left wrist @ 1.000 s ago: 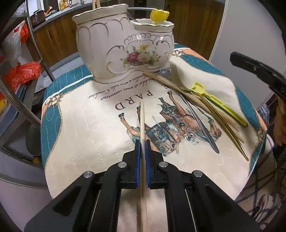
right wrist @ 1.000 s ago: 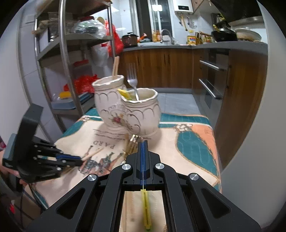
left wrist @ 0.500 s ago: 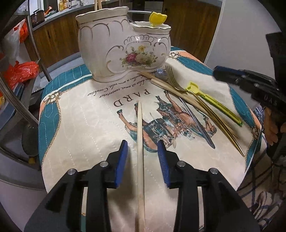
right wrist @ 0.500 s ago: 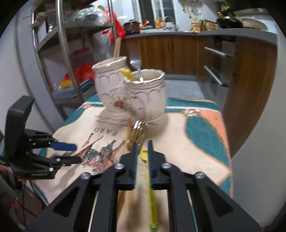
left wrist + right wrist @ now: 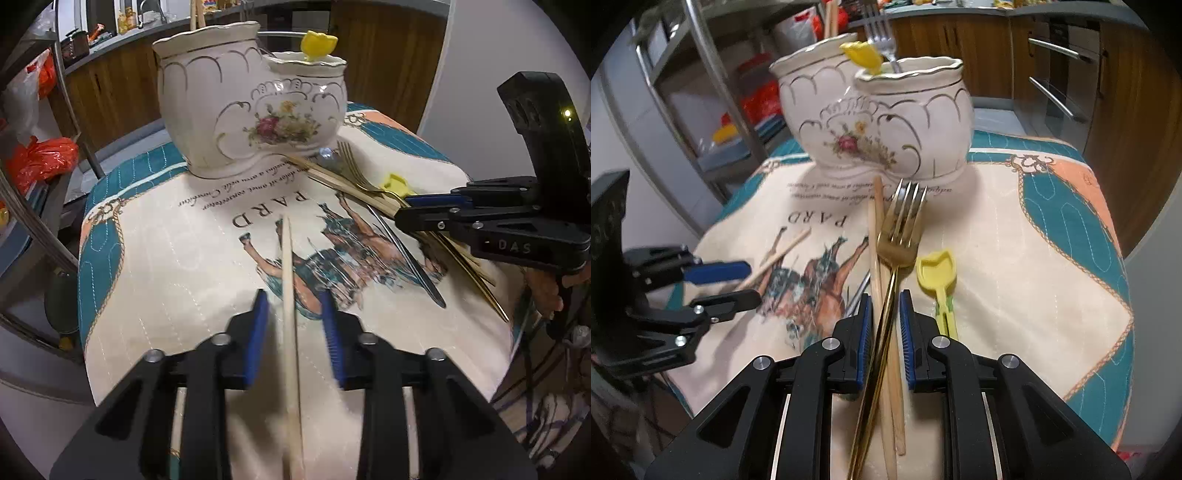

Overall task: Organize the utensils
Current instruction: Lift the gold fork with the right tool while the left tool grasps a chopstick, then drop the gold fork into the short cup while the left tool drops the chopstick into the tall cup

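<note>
A white floral ceramic holder with two cups stands at the far side of the printed cloth; a steel fork and a yellow utensil stand in it. My left gripper is open, its jaws either side of a wooden chopstick lying on the cloth. My right gripper is open around a gold fork and wooden chopsticks. A yellow plastic spoon lies just right of it.
The cloth covers a small table with edges close on all sides. A thin steel utensil lies beside the fork pile. A metal rack with orange bags stands left; wooden cabinets behind.
My left gripper opened and released the chopstick onto the cloth. My right gripper released the yellow spoon, opened, and moved left over the gold fork and chopsticks, closer to the holder.
</note>
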`<state>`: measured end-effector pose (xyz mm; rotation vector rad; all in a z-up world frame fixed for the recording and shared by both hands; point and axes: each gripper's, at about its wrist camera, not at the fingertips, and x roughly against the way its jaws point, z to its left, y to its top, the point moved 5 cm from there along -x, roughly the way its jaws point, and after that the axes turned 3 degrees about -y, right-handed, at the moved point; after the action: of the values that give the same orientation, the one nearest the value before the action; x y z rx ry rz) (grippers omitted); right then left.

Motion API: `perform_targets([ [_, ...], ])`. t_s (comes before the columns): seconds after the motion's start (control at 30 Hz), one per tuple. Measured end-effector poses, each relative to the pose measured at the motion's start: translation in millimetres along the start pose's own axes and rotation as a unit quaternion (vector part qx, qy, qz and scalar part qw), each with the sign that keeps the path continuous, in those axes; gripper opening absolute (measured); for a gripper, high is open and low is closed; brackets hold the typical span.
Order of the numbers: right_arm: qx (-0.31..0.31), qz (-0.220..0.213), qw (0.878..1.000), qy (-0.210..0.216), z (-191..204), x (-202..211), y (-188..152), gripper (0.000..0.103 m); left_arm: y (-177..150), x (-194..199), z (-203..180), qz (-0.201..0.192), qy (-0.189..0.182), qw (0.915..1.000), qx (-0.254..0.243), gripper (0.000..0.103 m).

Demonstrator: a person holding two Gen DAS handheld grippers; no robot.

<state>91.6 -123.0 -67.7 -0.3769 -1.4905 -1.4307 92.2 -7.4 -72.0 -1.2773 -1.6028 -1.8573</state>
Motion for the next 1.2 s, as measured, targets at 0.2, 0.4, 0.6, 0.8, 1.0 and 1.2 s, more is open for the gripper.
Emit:
perform_targets([
  [0.2,0.014,-0.019,1.000,-0.010,6,9,4,0.007,0,0,1,-0.005,-0.007,1.0000,-0.003,0.006],
  [0.4,0.020,-0.059,0.998,-0.014,5,32,2,0.007,1,12,2,-0.024,-0.012,0.9996,-0.002,0.006],
  [0.6,0.034,-0.115,0.993,-0.018,6,61,4,0.007,6,37,7,-0.068,-0.016,0.9976,0.008,0.006],
  [0.8,0.053,-0.180,0.982,-0.022,10,94,1,0.006,11,65,3,-0.124,-0.019,0.9921,0.007,0.006],
  [1.0,0.068,-0.238,0.968,-0.028,17,117,1,0.006,21,91,0,-0.191,-0.025,0.9813,0.003,0.006],
  [1.2,0.066,-0.318,0.945,-0.034,26,142,30,0.006,38,116,3,-0.266,-0.025,0.9636,0.010,0.006],
])
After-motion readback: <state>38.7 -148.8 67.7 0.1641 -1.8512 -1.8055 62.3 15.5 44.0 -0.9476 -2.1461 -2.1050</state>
